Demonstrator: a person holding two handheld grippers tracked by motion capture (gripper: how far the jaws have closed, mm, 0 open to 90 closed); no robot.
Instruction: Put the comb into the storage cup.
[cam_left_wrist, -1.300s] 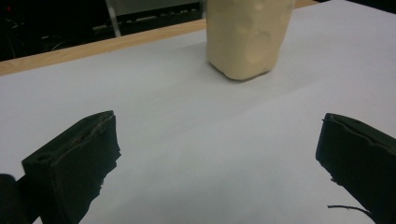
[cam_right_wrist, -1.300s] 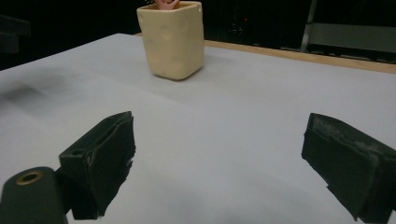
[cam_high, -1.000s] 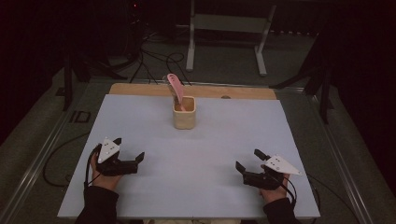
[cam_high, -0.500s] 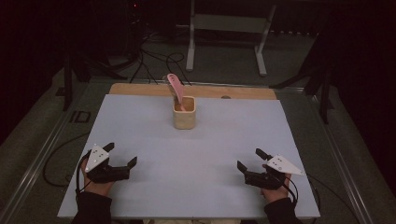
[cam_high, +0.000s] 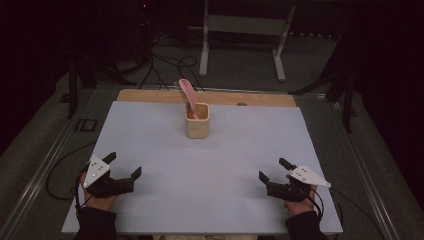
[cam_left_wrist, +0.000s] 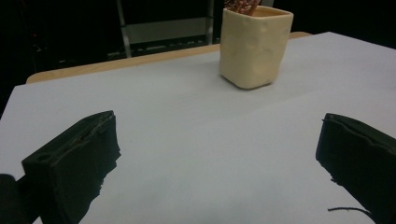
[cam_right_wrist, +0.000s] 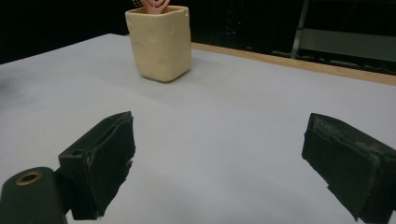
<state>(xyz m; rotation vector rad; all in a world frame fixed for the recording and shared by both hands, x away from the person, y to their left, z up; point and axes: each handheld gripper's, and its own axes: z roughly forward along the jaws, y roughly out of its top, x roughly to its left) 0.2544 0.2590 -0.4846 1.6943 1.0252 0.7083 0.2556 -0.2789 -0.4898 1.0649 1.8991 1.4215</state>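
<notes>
On table (cam_high: 150, 130) — one cup (cam_high: 197, 122), one spatula (cam_high: 188, 93)

Black tools (cam_high: 122, 171), grey plates, dark sleeves.

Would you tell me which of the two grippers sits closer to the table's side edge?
The left gripper: it sits near the white sheet's left border, while the right gripper keeps farther in from its side.

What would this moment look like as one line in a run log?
left hand-held gripper: open, empty | right hand-held gripper: open, empty | cream cup: upright, far middle, untouched | pink utensil: standing in cup
</notes>
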